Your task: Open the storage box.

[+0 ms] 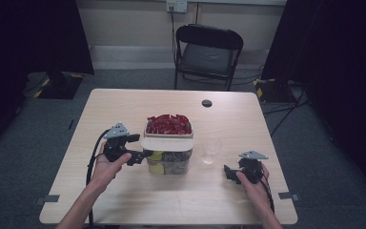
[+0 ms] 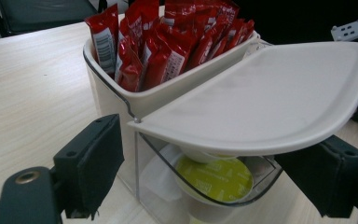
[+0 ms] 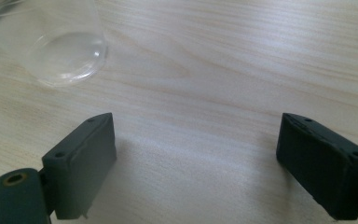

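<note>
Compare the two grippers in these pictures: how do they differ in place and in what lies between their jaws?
The left gripper reaches the container's clear lower compartment; the right gripper sits apart from the clear cup. The left's jaws flank the container; the right's flank bare table. Both stand open.

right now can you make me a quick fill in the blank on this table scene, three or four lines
1. The packets standing in the container's top tray are ____ in colour.
2. The clear cup stands between the container and the ____ gripper.
3. The left gripper's jaws stand on either side of the container's clear ____ compartment.
4. Beyond the table's far edge stands a black folding ____.

Missing words: red; right; lower; chair
</note>
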